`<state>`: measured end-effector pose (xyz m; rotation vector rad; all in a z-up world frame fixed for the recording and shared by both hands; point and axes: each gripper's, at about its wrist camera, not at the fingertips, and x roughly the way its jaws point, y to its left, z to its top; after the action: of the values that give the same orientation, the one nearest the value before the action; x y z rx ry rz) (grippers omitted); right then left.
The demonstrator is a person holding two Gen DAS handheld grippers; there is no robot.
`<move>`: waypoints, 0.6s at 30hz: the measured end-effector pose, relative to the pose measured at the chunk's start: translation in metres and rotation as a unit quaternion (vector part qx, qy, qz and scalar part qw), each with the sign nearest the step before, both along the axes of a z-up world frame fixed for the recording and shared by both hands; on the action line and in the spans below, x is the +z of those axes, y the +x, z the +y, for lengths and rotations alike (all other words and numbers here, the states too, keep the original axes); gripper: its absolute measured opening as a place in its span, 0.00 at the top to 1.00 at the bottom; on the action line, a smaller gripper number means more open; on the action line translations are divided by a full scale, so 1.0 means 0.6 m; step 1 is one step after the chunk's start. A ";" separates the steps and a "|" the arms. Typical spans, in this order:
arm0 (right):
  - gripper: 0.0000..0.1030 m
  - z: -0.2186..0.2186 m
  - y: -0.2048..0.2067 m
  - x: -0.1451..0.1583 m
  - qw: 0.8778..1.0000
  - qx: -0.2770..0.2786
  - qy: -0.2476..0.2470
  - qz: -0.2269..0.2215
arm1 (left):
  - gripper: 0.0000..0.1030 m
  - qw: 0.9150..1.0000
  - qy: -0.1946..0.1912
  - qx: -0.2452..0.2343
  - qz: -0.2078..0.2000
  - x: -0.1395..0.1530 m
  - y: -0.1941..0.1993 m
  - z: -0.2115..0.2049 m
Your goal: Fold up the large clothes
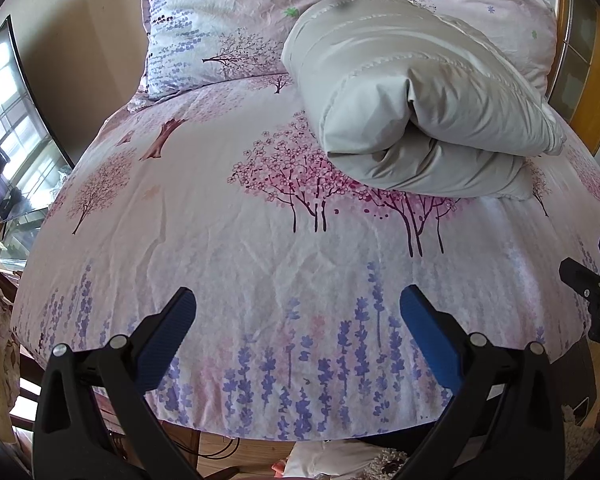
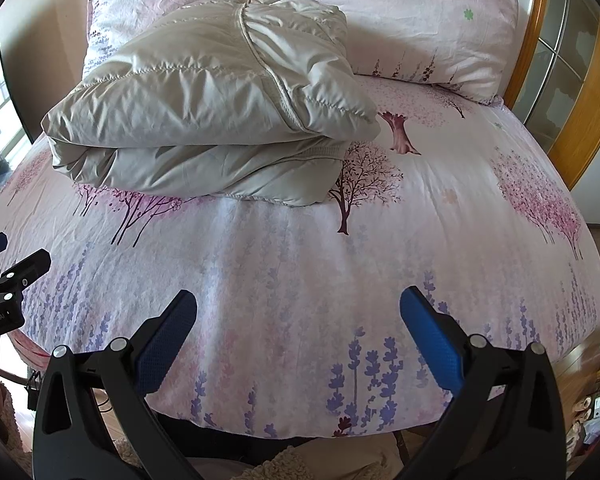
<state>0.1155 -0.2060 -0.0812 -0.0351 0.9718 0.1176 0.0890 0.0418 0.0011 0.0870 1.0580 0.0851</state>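
Observation:
A light grey padded jacket (image 1: pixel 420 92) lies folded into a thick bundle on the bed, toward the pillows; in the right wrist view the jacket (image 2: pixel 204 108) sits left of centre. My left gripper (image 1: pixel 298 300) is open above the near part of the bed, well short of the jacket, with nothing between its blue pads. My right gripper (image 2: pixel 298 300) is open too, empty, over the front of the sheet. Each gripper shows at the edge of the other's view: the right one (image 1: pixel 596 280) and the left one (image 2: pixel 8 276).
The bed has a pink and white sheet (image 1: pixel 220 220) printed with trees and lavender. Two matching pillows (image 2: pixel 400 20) lie at the head. A wooden headboard (image 2: pixel 540 80) stands at the right. A window (image 1: pixel 8 120) is at the left. Floor and slippers lie below the bed's front edge.

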 end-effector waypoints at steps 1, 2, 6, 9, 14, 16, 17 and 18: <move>0.01 0.000 0.000 0.000 1.000 0.000 0.001 0.001 | 0.02 1.000 0.000 0.000 0.000 0.000 0.000 0.000; 0.01 0.000 0.001 -0.001 1.000 -0.001 0.001 0.001 | 0.02 1.000 0.000 0.000 0.000 0.000 0.000 0.000; 0.01 -0.001 0.001 -0.002 1.000 -0.002 0.001 0.002 | 0.02 1.000 -0.001 -0.001 0.001 0.000 0.000 0.000; 0.01 -0.001 0.001 -0.002 1.000 -0.002 0.001 0.002 | 0.02 1.000 -0.001 -0.001 0.000 -0.001 0.001 0.001; 0.01 0.000 0.001 -0.003 1.000 -0.002 0.001 0.002 | 0.02 1.000 -0.001 -0.001 0.001 -0.001 0.000 0.000; 0.01 0.000 0.001 -0.002 1.000 -0.002 0.001 0.002 | 0.02 1.000 -0.002 -0.002 0.001 -0.001 0.000 -0.001; 0.01 0.000 0.001 -0.002 1.000 -0.002 0.001 0.002 | 0.02 1.000 -0.001 -0.002 0.001 -0.001 0.000 -0.001; 0.01 -0.002 0.002 -0.003 1.000 -0.002 0.002 0.002 | 0.02 1.000 -0.001 -0.003 0.000 -0.001 0.001 -0.001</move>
<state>0.1166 -0.2070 -0.0831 -0.0297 0.9762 0.1160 0.0897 0.0411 0.0004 0.0879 1.0587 0.0790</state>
